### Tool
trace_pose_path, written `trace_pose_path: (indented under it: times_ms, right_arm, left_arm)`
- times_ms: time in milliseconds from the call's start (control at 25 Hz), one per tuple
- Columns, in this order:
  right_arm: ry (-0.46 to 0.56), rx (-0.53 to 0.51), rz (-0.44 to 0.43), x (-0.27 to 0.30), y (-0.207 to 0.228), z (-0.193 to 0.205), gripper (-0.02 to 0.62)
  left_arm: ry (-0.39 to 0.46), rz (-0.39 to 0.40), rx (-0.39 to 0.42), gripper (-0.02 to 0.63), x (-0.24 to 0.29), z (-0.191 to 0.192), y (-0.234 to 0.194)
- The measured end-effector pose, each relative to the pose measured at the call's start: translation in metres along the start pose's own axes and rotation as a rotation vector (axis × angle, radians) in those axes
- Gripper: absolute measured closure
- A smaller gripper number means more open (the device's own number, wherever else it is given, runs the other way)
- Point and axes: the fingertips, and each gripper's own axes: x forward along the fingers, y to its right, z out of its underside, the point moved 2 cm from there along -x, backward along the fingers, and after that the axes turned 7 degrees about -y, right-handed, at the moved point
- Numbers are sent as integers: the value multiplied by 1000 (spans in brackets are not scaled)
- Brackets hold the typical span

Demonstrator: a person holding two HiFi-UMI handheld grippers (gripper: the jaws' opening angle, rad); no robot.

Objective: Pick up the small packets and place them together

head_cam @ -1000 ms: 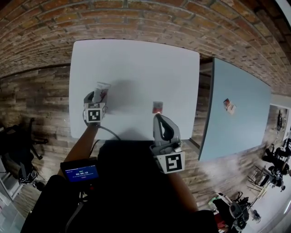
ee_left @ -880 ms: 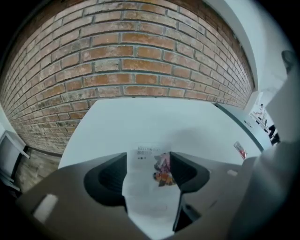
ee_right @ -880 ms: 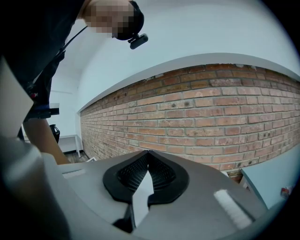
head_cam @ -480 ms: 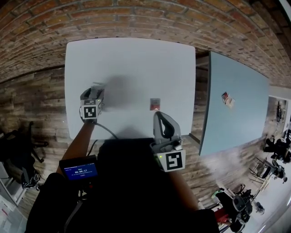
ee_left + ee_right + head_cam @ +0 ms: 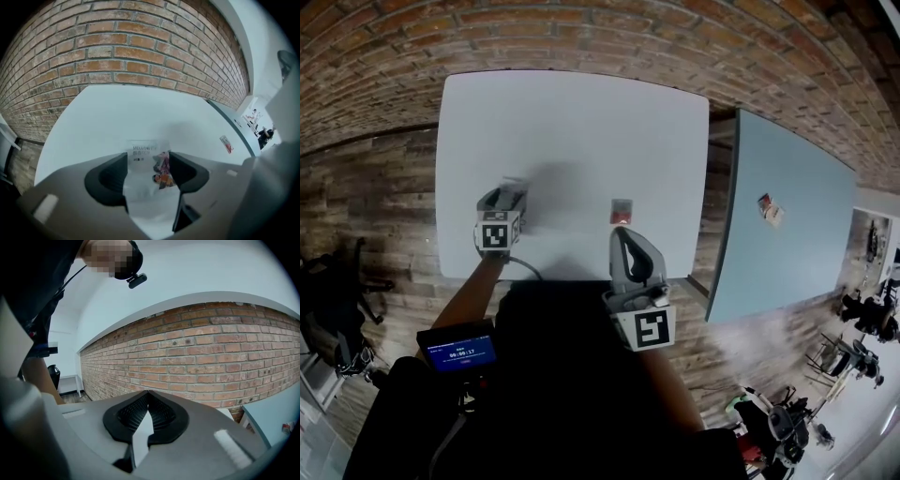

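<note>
My left gripper (image 5: 508, 194) hangs over the left half of the white table (image 5: 581, 122), pointing steeply down. It is shut on a clear packet (image 5: 147, 161) with grey print and a colourful patch, which stands between the dark pads (image 5: 105, 178). A small red packet (image 5: 622, 210) lies flat on the table to its right, also seen as the red packet (image 5: 226, 144) in the left gripper view. My right gripper (image 5: 620, 234) hovers just in front of the red packet, near the table's front edge. Its jaws are shut on nothing (image 5: 146, 399) and point roughly level at the brick wall.
A blue-grey table (image 5: 787, 281) stands to the right of the white one, with another small packet (image 5: 771, 210) on it. A brick wall (image 5: 581, 37) runs behind the tables. Office chairs stand at the far left on the wooden floor.
My left gripper has shifted a little to the right and lower with the clear packet, which stuck up more plainly a second ago. The right gripper has kept still.
</note>
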Motion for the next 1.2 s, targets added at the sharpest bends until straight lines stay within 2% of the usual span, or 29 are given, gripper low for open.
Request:
trace_pose_path:
  times_ms: [280, 640, 1040, 1200]
  right_arm:
    - [-19, -2, -7, -11, 9, 6, 592]
    - [-20, -11, -12, -25, 34, 10, 592]
    - [-22, -16, -25, -34, 62, 15, 592]
    - [-14, -9, -30, -39, 73, 17, 592]
  left_arm:
    - [6, -13, -4, 328, -1, 10, 24]
    - [-12, -17, -76, 328, 6, 20, 63]
    - [10, 7, -112, 328, 17, 12, 96]
    - [16, 11, -77, 328, 16, 8, 112]
